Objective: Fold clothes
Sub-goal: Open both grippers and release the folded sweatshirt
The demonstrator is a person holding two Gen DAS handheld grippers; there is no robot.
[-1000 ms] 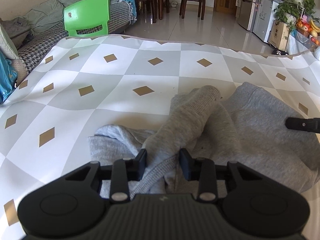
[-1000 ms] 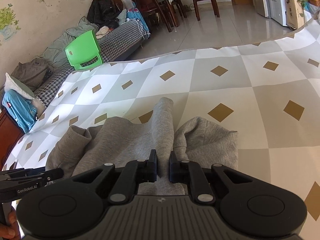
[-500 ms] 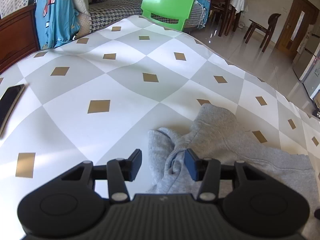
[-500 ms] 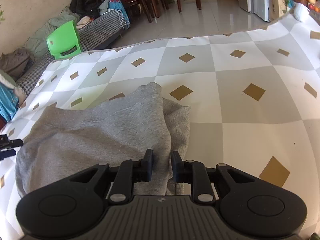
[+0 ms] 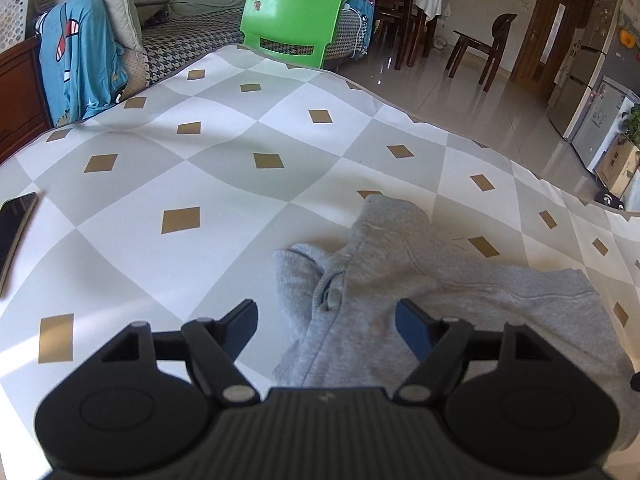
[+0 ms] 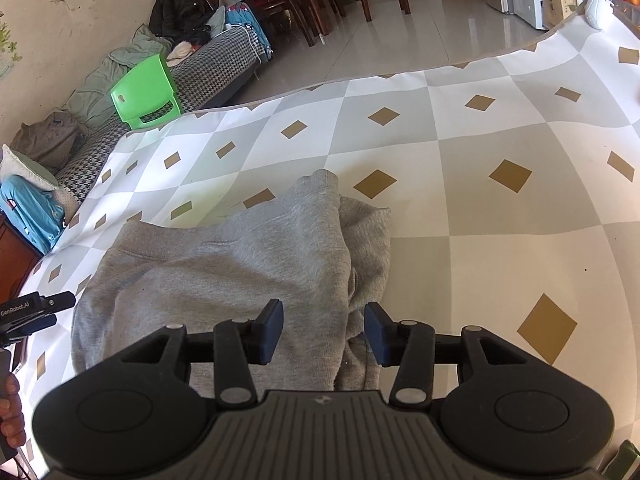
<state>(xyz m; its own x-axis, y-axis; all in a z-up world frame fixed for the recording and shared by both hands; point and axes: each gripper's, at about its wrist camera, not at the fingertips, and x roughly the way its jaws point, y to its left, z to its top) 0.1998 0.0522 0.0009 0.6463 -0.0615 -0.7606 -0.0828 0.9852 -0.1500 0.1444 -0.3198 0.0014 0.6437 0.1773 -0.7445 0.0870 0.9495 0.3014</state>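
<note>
A grey sweatshirt [image 5: 432, 280] lies bunched on the checked tablecloth [image 5: 208, 168], with a sleeve folded over its body. My left gripper [image 5: 328, 322] hangs over the garment's left edge. Its jaws are opening, and cloth lies between them without the pads pressing on it. In the right wrist view the same sweatshirt [image 6: 240, 264] spreads to the left. My right gripper [image 6: 325, 330] is over its right edge; its jaws are opening too, with a fold of cloth lying loose between them. The left gripper [image 6: 36, 312] shows at the left border, with a hand [image 6: 10, 412] below it.
A dark phone [image 5: 14, 224] lies at the table's left edge. Behind the table are a green plastic chair [image 5: 292, 24], a sofa with a blue garment [image 5: 80, 68] and pillows, then tiled floor with wooden chairs. The tablecloth [image 6: 500, 200] right of the sweatshirt is bare.
Both grippers were shut on folds of the grey sweatshirt; both have opened and let the cloth drop. The garment now lies flatter, and the left view has swung toward the left.
</note>
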